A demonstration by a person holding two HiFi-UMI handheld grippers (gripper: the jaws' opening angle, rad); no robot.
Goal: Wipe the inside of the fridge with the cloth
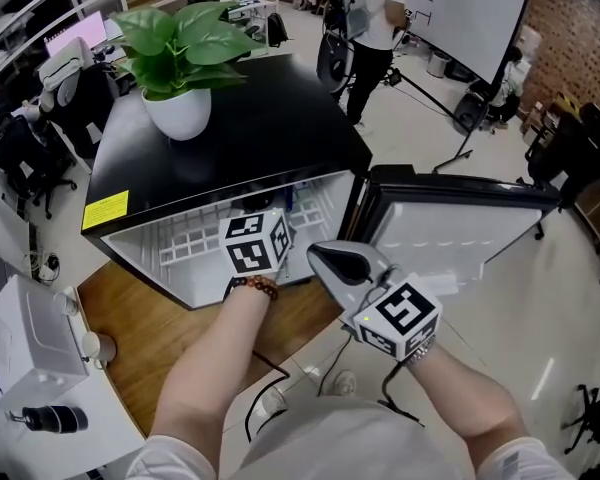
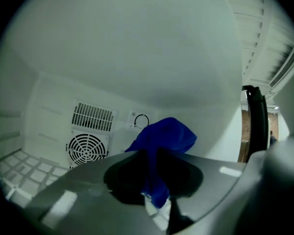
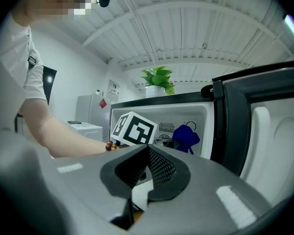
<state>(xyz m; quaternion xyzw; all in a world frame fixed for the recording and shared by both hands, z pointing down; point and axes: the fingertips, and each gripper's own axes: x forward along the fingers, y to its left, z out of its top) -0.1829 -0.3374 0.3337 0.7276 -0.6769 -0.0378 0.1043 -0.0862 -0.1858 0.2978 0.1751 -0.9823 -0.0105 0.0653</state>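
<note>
The black mini fridge [image 1: 250, 143] stands with its door [image 1: 450, 230] swung open to the right. My left gripper [image 2: 154, 155] reaches inside the white interior, shut on a bunched blue cloth [image 2: 162, 138] that sticks out past its tips, near the rear wall. In the head view only its marker cube [image 1: 255, 244] shows at the fridge mouth. From the right gripper view the cloth [image 3: 187, 137] hangs in front of the back wall. My right gripper [image 1: 332, 256] hovers outside, in front of the opening beside the door, jaws shut [image 3: 148, 153] with nothing between them.
A potted green plant [image 1: 180, 63] sits on the fridge top. A round fan grille [image 2: 86, 149] and a slotted vent [image 2: 92, 116] are on the rear wall. A white wire shelf [image 1: 190, 240] lines the interior's left side. A white appliance [image 1: 30, 343] stands at the left; a person [image 1: 372, 28] stands behind.
</note>
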